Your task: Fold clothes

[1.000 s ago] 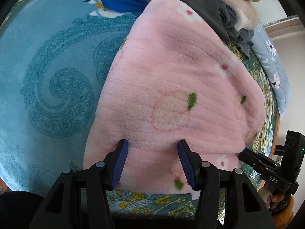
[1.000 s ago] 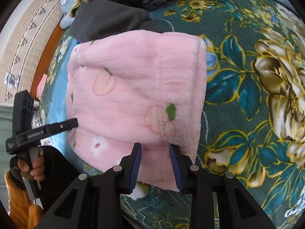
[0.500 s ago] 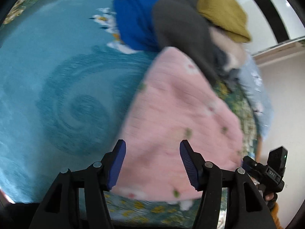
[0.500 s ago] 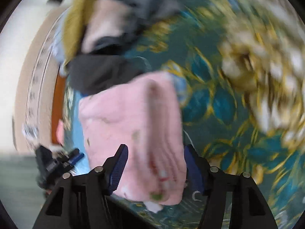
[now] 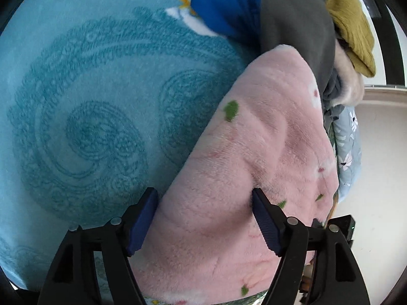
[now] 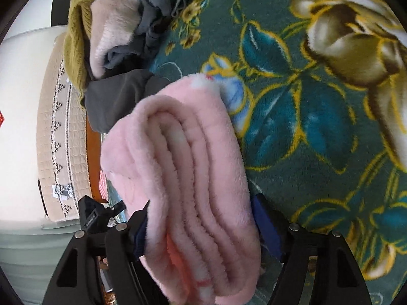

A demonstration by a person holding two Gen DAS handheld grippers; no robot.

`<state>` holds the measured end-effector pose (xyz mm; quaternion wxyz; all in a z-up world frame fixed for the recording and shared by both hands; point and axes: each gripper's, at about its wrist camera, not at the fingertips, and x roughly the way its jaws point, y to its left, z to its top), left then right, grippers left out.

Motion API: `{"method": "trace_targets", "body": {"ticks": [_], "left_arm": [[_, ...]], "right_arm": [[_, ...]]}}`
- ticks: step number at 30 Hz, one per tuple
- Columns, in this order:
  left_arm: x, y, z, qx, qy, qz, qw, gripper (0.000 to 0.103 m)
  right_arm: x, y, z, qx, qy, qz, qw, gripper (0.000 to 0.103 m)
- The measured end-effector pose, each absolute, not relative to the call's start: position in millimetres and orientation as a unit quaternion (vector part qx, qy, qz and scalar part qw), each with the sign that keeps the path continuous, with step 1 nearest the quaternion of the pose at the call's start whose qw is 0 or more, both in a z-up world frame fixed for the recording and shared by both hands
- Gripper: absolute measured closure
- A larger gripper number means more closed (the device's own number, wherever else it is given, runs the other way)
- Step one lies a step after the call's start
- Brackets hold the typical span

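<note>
With both tools clamping it from opposite ends, the folded pink fleece point(image 6: 183, 178) sits between the right gripper point(image 6: 201, 226) jaws, spread wide w/ stacked layers wedged in; left gripper point(image 5: 203, 221) likewise straddles it, prob. to carry the bundle intact.

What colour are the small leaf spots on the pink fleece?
Green, clearest in the left wrist view.

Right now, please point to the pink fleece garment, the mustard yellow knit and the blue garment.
pink fleece garment point(image 5: 254, 178): left wrist view, middle of its top face.
mustard yellow knit point(image 5: 353, 23): left wrist view, its upper surface.
blue garment point(image 5: 226, 2): left wrist view, centre of the visible part.
</note>
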<state>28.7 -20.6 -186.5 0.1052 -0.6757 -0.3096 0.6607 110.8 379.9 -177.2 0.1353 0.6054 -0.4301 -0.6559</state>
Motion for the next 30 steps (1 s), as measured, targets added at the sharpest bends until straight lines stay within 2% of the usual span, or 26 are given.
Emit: {"method": "trace_targets", "body": {"ticks": [8,12,18,23,25,30], "left_arm": [[25,3,-186,-0.665,-0.308,0.674,0.095,0.030],[25,14,-181,-0.663,-0.299,0.680,0.095,0.035],[32,13,-170,-0.656,-0.292,0.688,0.102,0.052],[47,-25,-153,-0.654,-0.283,0.693,0.104,0.073],[49,-43,-143,-0.652,-0.285,0.695,0.102,0.077],[45,-27,-101,-0.642,-0.282,0.706,0.102,0.083]], "right_arm": [[110,374,-174,0.606,-0.435,-0.656,0.112,0.027],[108,370,-170,0.606,-0.434,-0.659,0.096,0.034],[108,362,-160,0.605,-0.430,-0.666,0.071,0.049],[118,363,-143,0.601,-0.417,-0.678,0.065,0.059],[119,364,-131,0.595,-0.418,-0.683,0.068,0.062],[140,391,-78,0.544,-0.419,-0.723,0.079,0.064]]}}
